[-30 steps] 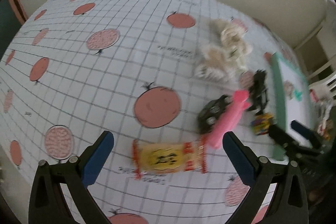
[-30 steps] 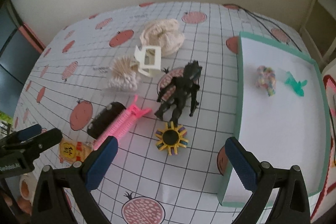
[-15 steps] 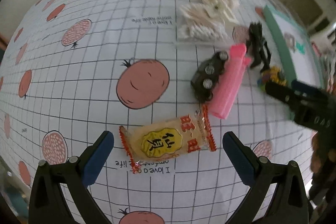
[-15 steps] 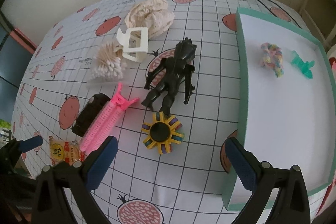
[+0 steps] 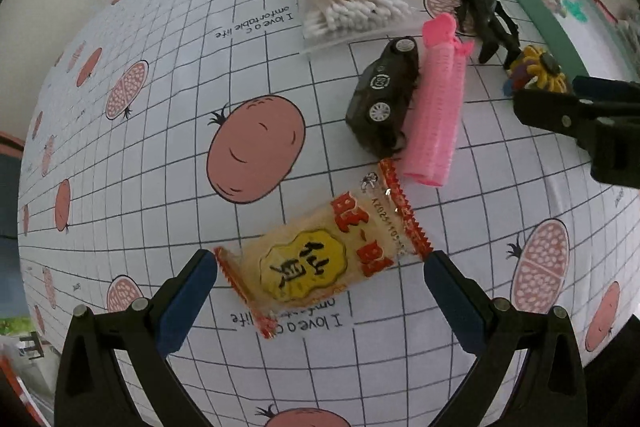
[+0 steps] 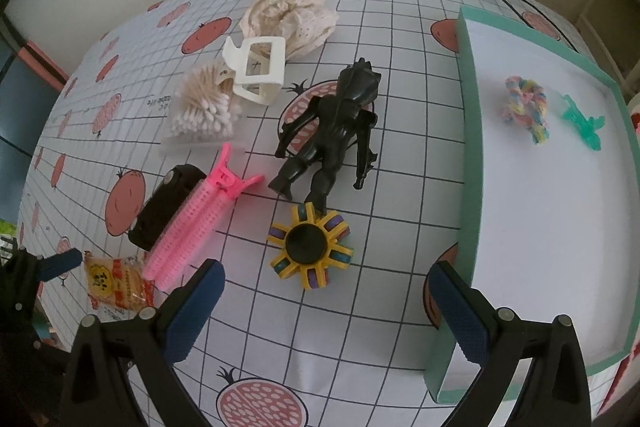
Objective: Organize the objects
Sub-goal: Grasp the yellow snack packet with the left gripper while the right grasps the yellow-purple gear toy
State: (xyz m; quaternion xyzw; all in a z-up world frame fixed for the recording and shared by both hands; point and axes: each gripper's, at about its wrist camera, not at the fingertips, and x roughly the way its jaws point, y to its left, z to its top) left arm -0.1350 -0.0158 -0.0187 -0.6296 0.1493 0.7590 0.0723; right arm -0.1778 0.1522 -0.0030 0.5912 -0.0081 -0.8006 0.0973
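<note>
The left gripper (image 5: pixel 320 277), its jaws spread wide, straddled the snack packet (image 5: pixel 324 253) lying flat on the tablecloth (image 5: pixel 160 155), just below the pink hair clip (image 5: pixel 436 107) and black toy car (image 5: pixel 382 95). The right gripper (image 6: pixel 326 297), likewise spread and empty, hovered near the yellow spinner (image 6: pixel 310 247), beside the green-rimmed tray (image 6: pixel 466 147).

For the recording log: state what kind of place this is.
Probably a home room: a tabletop under a fruit-print grid tablecloth against a plain wall, strewn with household bits, including cotton swabs, a toy car and a snack packet.
</note>
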